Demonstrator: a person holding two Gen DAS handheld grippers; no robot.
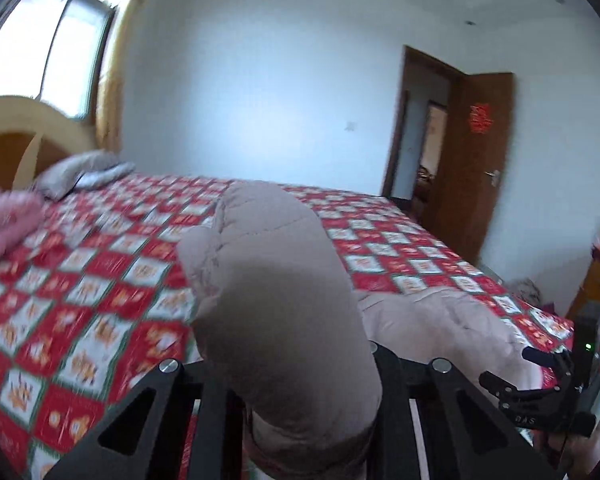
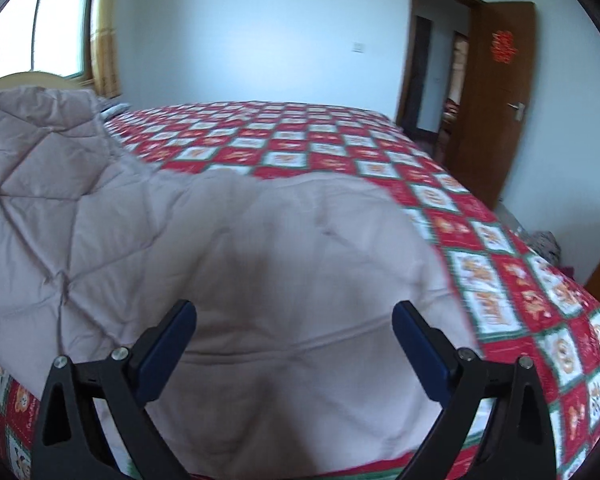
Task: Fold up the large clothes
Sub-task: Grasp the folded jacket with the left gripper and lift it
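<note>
Pinching a bunched fold of the pale beige quilted padded coat [image 1: 276, 300], your left gripper [image 1: 300, 420] lifts it above the red-and-white checked bedspread [image 1: 100, 280]. Your right gripper [image 2: 294, 344] hovers with fingers [image 2: 168, 344] spread over the coat's body lying on the bed. Any writing is too blurred to read.
</note>
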